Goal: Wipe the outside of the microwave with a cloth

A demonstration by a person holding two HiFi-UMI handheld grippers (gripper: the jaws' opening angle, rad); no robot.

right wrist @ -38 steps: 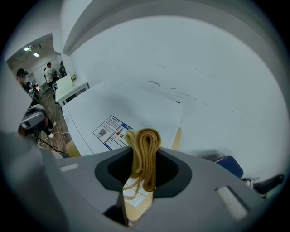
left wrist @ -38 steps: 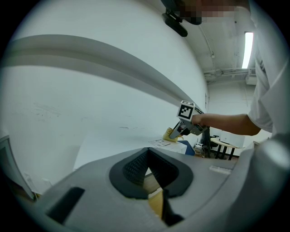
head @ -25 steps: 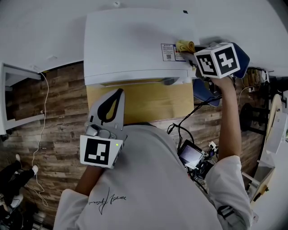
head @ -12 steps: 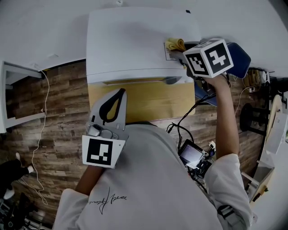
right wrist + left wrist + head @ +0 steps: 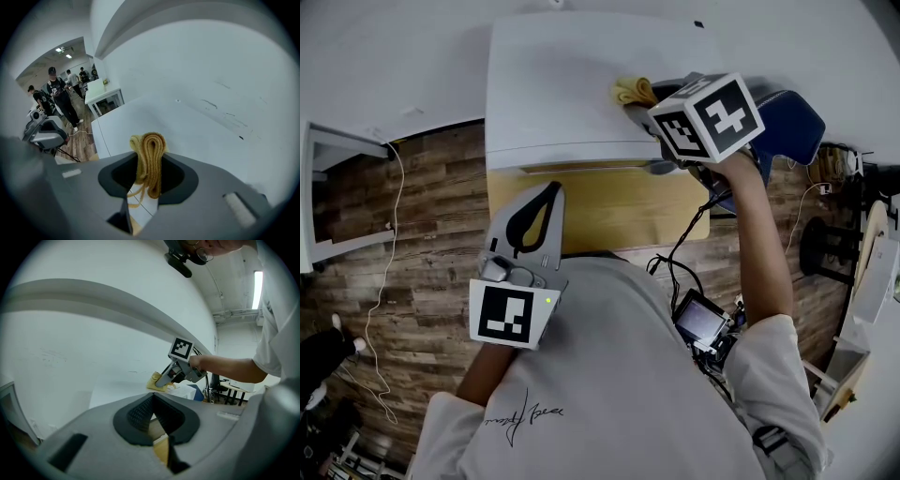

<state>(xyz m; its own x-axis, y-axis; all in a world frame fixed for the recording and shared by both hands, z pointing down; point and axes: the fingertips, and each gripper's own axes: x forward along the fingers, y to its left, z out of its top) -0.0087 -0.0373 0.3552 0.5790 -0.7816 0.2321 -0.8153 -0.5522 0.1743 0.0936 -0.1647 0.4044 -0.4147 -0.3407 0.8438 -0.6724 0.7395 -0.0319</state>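
Note:
The white microwave stands on a wooden stand, its top facing me. My right gripper is shut on a folded yellow cloth and presses it onto the microwave's top, right of the middle. In the right gripper view the cloth stands bunched between the jaws over the white top. My left gripper is shut and empty, held low near my chest in front of the stand. The left gripper view shows the right gripper and the cloth on the microwave.
A blue chair stands right of the microwave. Cables and a small screen device hang by my right side. A white desk sits at the left over the wood floor. Several people stand far off.
My right gripper has slid the cloth leftward across the microwave's top, from near the right edge toward the middle. The left gripper has stayed where it was.

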